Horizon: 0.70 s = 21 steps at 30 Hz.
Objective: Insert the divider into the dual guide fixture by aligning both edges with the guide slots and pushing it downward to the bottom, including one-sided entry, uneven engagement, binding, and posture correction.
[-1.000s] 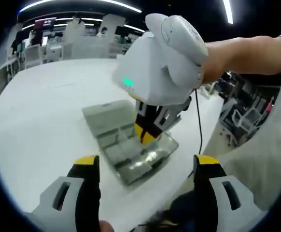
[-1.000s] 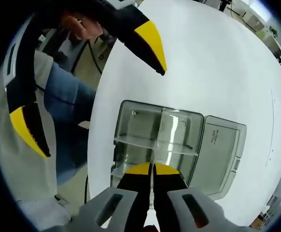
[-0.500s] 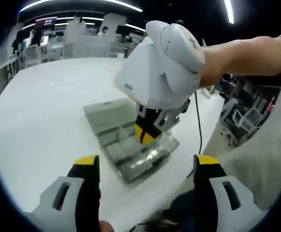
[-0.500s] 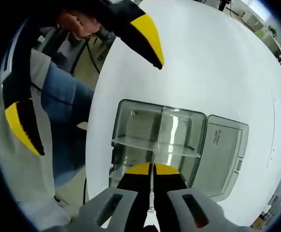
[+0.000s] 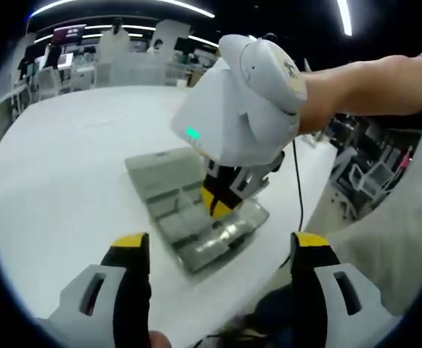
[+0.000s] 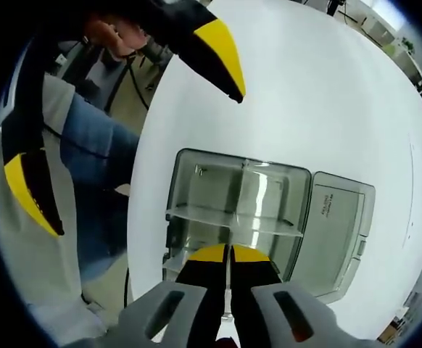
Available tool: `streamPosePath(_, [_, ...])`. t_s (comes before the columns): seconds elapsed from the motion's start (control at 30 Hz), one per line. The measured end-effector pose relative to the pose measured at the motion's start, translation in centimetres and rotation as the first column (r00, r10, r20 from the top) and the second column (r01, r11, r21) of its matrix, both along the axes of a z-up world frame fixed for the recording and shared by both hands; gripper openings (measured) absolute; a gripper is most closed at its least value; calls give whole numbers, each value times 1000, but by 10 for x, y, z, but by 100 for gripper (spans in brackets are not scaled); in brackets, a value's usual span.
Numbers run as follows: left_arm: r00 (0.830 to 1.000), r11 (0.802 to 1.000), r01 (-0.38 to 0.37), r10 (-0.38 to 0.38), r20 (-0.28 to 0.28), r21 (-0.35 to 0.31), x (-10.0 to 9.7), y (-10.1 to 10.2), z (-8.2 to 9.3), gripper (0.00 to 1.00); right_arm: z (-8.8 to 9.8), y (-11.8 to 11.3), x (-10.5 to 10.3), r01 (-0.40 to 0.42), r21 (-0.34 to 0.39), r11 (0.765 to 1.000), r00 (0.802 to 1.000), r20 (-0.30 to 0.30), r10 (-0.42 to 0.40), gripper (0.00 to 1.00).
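Over the clear fixture, right tongs pinching the thin divider, left tongs wide open

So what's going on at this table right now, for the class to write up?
A person is working with two handheld grippers over a clear plastic box that lies open on a white table, its lid folded out flat beside it. The right gripper has its jaws closed on a thin clear divider, holding it down at the box's near end. The left gripper hangs nearby with jaws wide apart, holding nothing.
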<state>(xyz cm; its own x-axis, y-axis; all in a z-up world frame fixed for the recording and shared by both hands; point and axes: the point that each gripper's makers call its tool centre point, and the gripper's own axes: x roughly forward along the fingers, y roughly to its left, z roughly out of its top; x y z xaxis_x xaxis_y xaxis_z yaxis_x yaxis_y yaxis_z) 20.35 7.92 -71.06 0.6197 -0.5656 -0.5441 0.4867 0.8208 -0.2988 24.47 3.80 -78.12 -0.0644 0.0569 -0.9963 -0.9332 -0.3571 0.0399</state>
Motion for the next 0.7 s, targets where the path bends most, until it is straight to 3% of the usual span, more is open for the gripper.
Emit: streamPosePath(0.7, [1000,1000,-2,2,-4,-2,1,3,-1,77,-7,1,3,13,-5,1000,1000,-1,-13,0])
